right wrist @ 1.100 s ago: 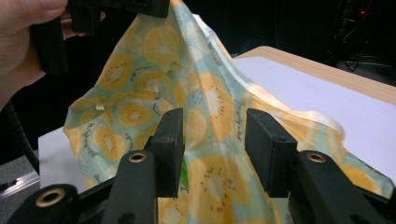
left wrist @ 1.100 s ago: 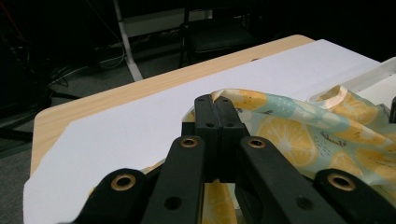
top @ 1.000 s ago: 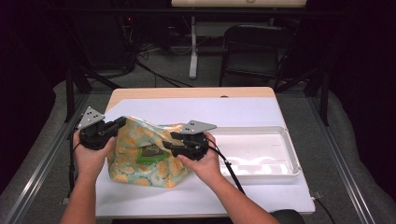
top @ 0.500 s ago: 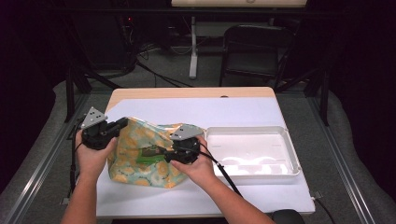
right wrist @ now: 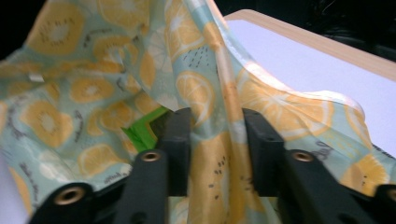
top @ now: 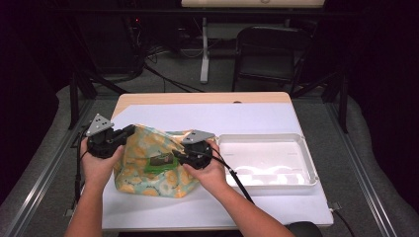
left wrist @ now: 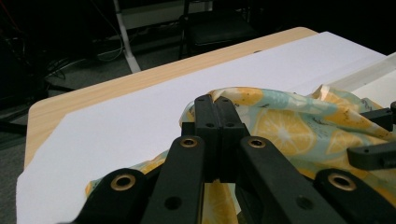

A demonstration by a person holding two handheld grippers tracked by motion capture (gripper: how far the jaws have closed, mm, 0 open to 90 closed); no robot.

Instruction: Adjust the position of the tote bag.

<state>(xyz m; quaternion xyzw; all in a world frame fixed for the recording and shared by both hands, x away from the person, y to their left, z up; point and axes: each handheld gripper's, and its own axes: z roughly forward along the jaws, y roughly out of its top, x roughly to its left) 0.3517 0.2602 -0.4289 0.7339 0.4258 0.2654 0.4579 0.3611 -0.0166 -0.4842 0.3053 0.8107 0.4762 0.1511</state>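
A lemon-print fabric bag [top: 148,170] lies on the white table cover. My left gripper [top: 129,131] is shut on its upper left rim, and in the left gripper view the jaws [left wrist: 215,105] meet on the cloth [left wrist: 280,126]. My right gripper [top: 175,155] sits at the bag's mouth on the right side. Its jaws have just been closing and stand apart with a fold of the bag [right wrist: 217,154] between them. A green item [top: 160,162] shows inside the opening, just left of the jaws [right wrist: 142,128].
A white tray [top: 309,158] stands to the right of the bag, close to my right hand. The wooden table edge [top: 197,98] runs along the back. A dark chair [top: 267,49] and stands are beyond it.
My right gripper has moved left and slightly down to the bag's mouth, and its jaws now straddle the rim. The green item has come into sight. The left gripper has stayed put.
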